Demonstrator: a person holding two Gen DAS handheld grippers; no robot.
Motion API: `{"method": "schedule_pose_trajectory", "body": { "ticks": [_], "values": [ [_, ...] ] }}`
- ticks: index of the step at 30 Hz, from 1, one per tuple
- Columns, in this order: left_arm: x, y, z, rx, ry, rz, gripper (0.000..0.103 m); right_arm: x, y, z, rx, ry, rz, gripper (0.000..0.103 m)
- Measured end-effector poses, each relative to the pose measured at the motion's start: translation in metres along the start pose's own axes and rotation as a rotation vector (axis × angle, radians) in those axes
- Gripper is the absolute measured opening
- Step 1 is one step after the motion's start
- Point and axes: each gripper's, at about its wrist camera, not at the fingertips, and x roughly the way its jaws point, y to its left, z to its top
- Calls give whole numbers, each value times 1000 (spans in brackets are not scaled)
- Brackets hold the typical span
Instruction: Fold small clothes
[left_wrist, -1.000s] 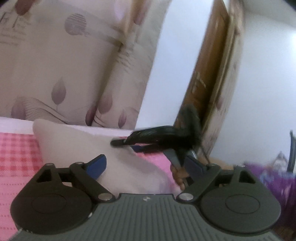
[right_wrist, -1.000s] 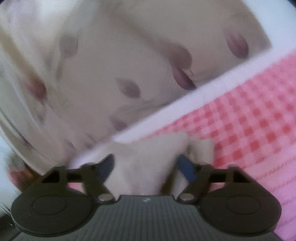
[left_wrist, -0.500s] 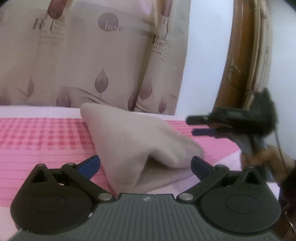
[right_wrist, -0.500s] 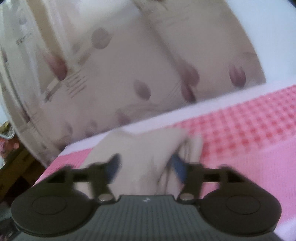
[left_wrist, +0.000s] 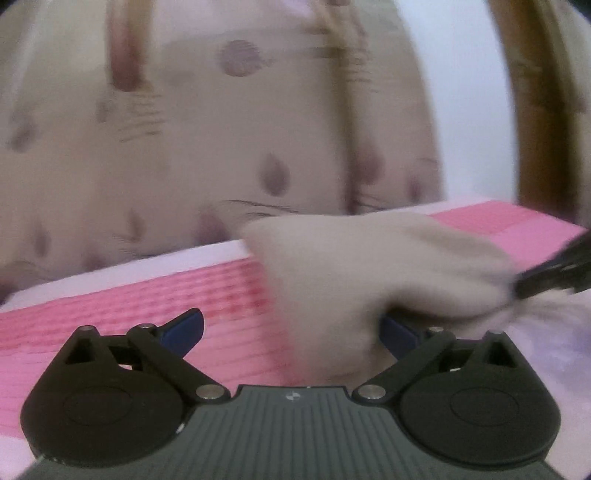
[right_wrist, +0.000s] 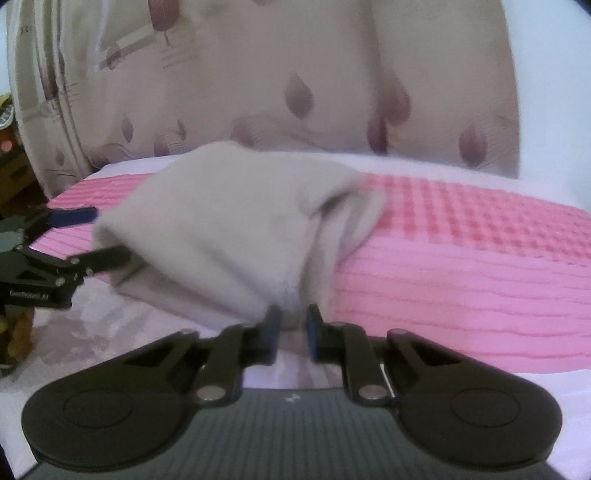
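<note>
Soft beige cloth (right_wrist: 229, 225) bunched on pink checked bed (right_wrist: 461, 229); right hand-held gripper (right_wrist: 292, 328) closing, pinching cloth edge; left hand-held gripper (left_wrist: 291, 328) spread wide

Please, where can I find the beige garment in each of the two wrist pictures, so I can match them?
Left wrist: the beige garment is right of centre, partly between the fingers.
Right wrist: it fills the centre-left, above the fingers.
Shared landmark: the pink checked cover under it, with the leaf-print curtain behind.

Leaf-print curtain (right_wrist: 295, 74) behind pink bedspread (right_wrist: 461, 258)
</note>
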Motion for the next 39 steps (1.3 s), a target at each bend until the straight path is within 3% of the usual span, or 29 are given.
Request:
{"method": "schedule_pose_trajectory", "body": {
  "ticks": [2, 5, 7, 9, 10, 11, 12, 13, 14, 15, 16, 19, 21, 22, 23, 26, 29, 31, 33, 34, 36, 38, 39],
  "values": [
    [3, 10, 0, -62, 36, -38, 100, -5, -5, 0, 31, -19, 18, 15],
    [7, 7, 1, -56, 68, -45, 100, -11, -16, 1, 146, -56, 119, 16],
    [9, 3, 3, -59, 62, -87, 102, -12, -22, -1, 231, -91, 151, 27],
    [12, -4, 5, -39, 53, -94, 102, -8, -30, -2, 306, -117, 186, 65],
    [14, -8, 4, -16, 51, -90, 102, -4, -31, -1, 324, -129, 184, 70],
    [18, -13, 4, 3, 71, -80, 93, -1, -31, -1, 331, -138, 191, 70],
    [23, -14, 3, 6, 111, -81, 79, 5, -31, -1, 336, -134, 224, 67],
    [29, -13, 3, -5, 162, -94, 40, 12, -27, 0, 326, -118, 249, 59],
    [31, -10, 1, -17, 200, -116, 33, 16, -22, -1, 294, -101, 235, 27],
    [28, -8, -1, -18, 195, -113, 33, 21, -14, -1, 228, -58, 197, 11],
    [23, -8, -3, 3, 188, -111, 32, 25, -5, -2, 152, -19, 161, 11],
    [13, -5, -9, 19, 183, -105, 32, 14, -1, -4, 23, 21, 97, 11],
    [10, -7, -9, 25, 177, -103, 36, 9, -9, -8, 8, 45, 74, 9],
    [11, -9, -9, 39, 174, -112, 43, 6, -15, -10, 28, 49, 77, 8],
    [11, -12, -9, 53, 173, -91, 58, 4, -17, -11, 29, 43, 68, 8],
    [4, -8, -6, 32, 149, -80, 89, -7, -28, -13, 123, 0, 102, 9],
    [-17, 0, -2, 1, 92, -58, 92, -26, -39, -16, 268, -91, 151, 12],
    [-29, 10, 12, -38, 3, -61, 92, -35, -44, -19, 346, -164, 200, 28],
    [-29, 15, 30, -57, -51, -88, 90, -35, -43, -16, 364, -202, 220, 75],
    [-23, 15, 39, -53, -64, -106, 83, -31, -42, -12, 357, -212, 223, 81],
    [-3, 11, 49, -30, -69, -144, 63, -20, -36, -2, 344, -208, 218, 81],
    [29, 6, 47, -10, -8, -191, 35, -9, -27, 6, 306, -213, 237, 79],
    [43, 3, 41, -11, 40, -218, 31, -3, -20, 10, 266, -198, 224, 65]
  ]
}}
